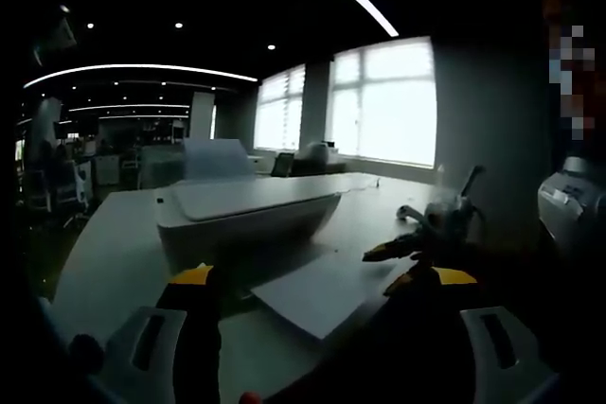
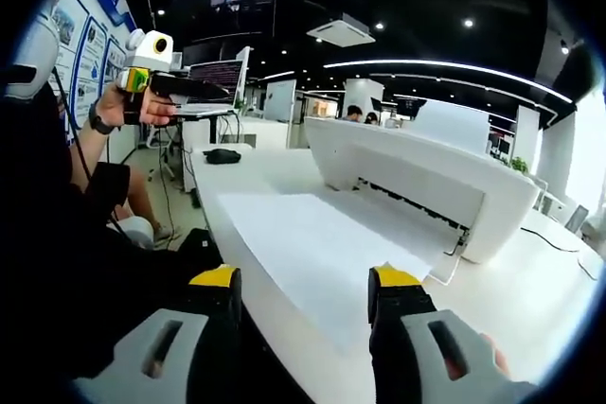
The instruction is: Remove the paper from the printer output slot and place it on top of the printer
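**Q:** Right gripper [image 2: 303,295] first: what is it doing?

**A:** Its jaws stand apart, yellow tips on either side of the near edge of the paper [image 2: 327,253], gripping nothing. That is the right gripper view. In the left gripper view it comes in from the right as a dark shape with yellow tips, near the sheet's far corner.

**Q:** And the left gripper [image 1: 317,281]?

**A:** Also released, jaws spread wide, nothing between them. It sits back from the printer [image 1: 248,215], looking at its front.

**Q:** Where is the sheet relative to the printer?

**A:** It sticks out of the printer's front output slot and lies flat on the white table [image 2: 530,300] just in front of the printer. Its inner edge looks tucked under the printer's front lip. The printer's top is a broad, fairly flat lid, with the rear tray standing up behind it.

**Q:** So how should the pick go?

**A:** I judge the grasp has not begun. A sheet flat on a table is hard to pinch, so bring one jaw under the edge that overhangs the table nearest the gripper, close gently, then draw straight away from the slot, level, so the paper doesn't buckle or tear. Once it clears the slot, lift it over the lip and lay it flat on the lid, short of the rear tray.
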Tool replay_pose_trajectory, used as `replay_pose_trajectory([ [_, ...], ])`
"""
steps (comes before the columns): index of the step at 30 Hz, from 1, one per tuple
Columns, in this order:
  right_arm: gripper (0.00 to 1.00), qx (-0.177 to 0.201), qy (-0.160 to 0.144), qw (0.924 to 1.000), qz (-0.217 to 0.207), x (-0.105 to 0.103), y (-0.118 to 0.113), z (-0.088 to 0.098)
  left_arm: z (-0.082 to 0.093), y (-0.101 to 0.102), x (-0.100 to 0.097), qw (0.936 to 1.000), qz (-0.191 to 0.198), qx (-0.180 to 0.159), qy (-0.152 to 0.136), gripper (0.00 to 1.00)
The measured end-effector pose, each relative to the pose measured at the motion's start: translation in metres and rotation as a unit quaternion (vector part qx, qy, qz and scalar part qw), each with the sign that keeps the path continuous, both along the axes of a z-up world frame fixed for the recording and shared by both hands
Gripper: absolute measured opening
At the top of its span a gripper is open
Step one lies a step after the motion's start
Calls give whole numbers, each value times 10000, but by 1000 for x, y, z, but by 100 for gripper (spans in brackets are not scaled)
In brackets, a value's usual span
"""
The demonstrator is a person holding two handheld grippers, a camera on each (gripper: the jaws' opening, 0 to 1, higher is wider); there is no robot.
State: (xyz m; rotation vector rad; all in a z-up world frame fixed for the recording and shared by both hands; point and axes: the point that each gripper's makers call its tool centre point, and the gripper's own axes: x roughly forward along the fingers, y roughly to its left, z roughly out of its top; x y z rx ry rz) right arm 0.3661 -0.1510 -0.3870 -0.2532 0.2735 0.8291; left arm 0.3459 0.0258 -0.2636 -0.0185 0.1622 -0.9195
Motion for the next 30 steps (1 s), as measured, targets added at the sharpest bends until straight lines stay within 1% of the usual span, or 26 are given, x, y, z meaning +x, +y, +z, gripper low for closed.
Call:
replay_pose_trajectory([
  [21, 48, -97, -3, 9999, -28, 5, -1, -8, -1, 1, -1, 10000, 11, -3, 23, 92],
  [26, 47, -129, -35, 9999, -59, 6, -2, -8, -2, 0, -1, 10000, 13, -5, 25, 92],
  [30, 44, -263, -142, 9995, -121, 8, -4, -9, -3, 0, -1, 10000, 11, -19, 42, 93],
])
